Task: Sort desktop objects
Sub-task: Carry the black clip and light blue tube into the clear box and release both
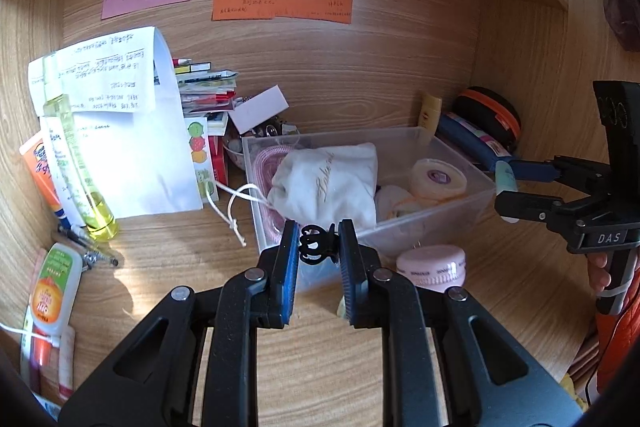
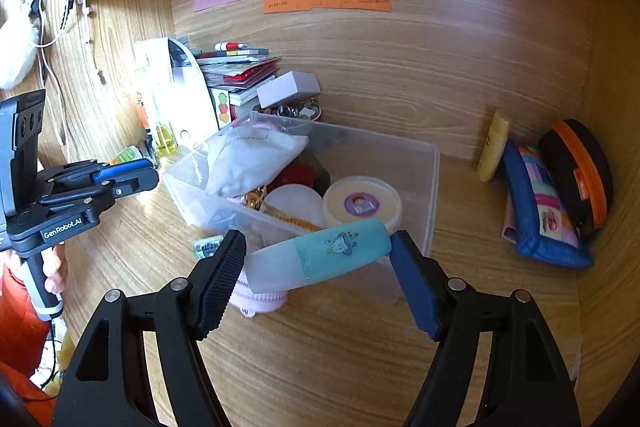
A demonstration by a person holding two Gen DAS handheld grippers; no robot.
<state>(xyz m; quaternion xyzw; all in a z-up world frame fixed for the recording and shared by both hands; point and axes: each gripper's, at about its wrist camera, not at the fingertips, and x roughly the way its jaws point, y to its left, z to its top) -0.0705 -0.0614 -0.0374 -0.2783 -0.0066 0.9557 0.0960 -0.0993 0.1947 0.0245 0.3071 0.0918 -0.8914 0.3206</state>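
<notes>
My left gripper (image 1: pixel 319 247) is shut on a small black hair claw clip (image 1: pixel 316 246), held just in front of the near wall of a clear plastic box (image 1: pixel 460 195). In the box lie a white drawstring bag (image 1: pixel 328 183) and a cream jar (image 1: pixel 438 179). My right gripper (image 2: pixel 318 259) is shut on a teal and frosted tube (image 2: pixel 320 257), gripped end to end, crosswise above the box's (image 2: pixel 434 187) near corner. A pink jar (image 1: pixel 432 265) stands on the desk before the box, partly hidden under the tube (image 2: pixel 260 297). Each gripper shows in the other's view (image 1: pixel 506 183) (image 2: pixel 150 173).
A blue pouch (image 2: pixel 536 203), a black and orange case (image 2: pixel 580 175) and a yellow tube (image 2: pixel 494 147) lean at the right wall. Papers, books and a yellow-green bottle (image 1: pixel 76 163) crowd the left. More tubes (image 1: pixel 52 287) lie at the left edge. A shelf hangs overhead.
</notes>
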